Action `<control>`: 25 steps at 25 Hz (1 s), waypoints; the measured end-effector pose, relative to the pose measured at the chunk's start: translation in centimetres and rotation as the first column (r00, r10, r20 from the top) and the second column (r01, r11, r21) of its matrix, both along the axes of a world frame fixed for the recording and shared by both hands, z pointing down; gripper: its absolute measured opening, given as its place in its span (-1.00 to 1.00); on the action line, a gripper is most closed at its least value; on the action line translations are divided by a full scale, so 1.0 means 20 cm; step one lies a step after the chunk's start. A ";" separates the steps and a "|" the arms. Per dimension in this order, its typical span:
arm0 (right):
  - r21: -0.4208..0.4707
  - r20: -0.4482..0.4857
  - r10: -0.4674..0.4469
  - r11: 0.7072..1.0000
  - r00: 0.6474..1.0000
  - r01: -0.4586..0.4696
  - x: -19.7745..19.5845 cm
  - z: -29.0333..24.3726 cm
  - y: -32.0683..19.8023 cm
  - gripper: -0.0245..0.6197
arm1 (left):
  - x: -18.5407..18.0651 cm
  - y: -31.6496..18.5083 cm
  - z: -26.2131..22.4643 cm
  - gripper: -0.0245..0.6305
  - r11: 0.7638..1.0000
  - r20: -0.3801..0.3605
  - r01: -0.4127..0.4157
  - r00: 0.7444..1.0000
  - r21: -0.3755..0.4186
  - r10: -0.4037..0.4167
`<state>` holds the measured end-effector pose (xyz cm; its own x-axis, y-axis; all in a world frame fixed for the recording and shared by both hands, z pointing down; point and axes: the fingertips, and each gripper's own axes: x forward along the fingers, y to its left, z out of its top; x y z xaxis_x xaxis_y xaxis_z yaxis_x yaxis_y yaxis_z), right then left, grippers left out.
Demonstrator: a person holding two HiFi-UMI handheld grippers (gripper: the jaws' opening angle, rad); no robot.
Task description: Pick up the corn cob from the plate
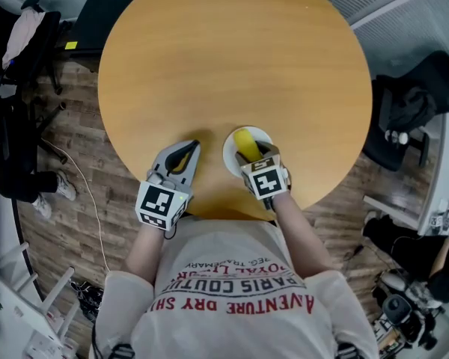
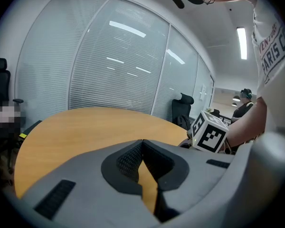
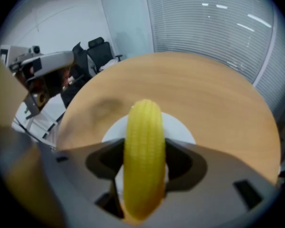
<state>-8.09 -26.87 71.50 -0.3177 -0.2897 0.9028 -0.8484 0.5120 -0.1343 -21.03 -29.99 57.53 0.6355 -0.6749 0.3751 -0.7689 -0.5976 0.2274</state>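
target: yellow corn cob (image 1: 245, 142) lies on small white round plate (image 1: 229, 155), at near edge of round wooden tabletop (image 1: 232, 58). right gripper (image 1: 259, 154) over plate, jaws spread wide, cob between them; pad contact unclear. left gripper (image 1: 188, 148) near plate's left side, jaws together, nothing held. cob's near end and plate's near rim hidden under right gripper. black office chair (image 1: 415, 103) off tabletop's right edge.

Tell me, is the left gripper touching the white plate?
Apart. The head view shows a strip of bare table between the left gripper and the rim of the white plate beside it.
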 end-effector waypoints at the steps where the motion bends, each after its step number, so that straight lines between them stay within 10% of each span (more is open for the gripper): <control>1: -0.001 -0.010 -0.007 1.000 1.000 0.007 0.00 0.00 0.00 -0.10 | -0.01 0.00 0.00 -0.82 1.000 -0.002 0.007 1.000 0.002 -0.007; 15: -0.034 0.101 0.038 0.999 0.994 -0.035 0.04 -0.07 0.04 -0.10 | -0.06 0.02 -0.06 -0.82 0.999 0.022 0.049 0.999 0.017 -0.050; 25: 0.198 0.212 0.062 0.975 0.975 -0.105 -0.03 -0.55 -0.14 -0.10 | -0.05 -0.03 -0.28 -0.82 0.992 0.013 0.044 0.999 0.116 -0.045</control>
<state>-8.61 -29.70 60.43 -0.4549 -0.4967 0.7392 -0.8552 0.4752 -0.2070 -21.96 -30.56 51.89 0.5985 -0.7418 0.3026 -0.7982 -0.5843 0.1466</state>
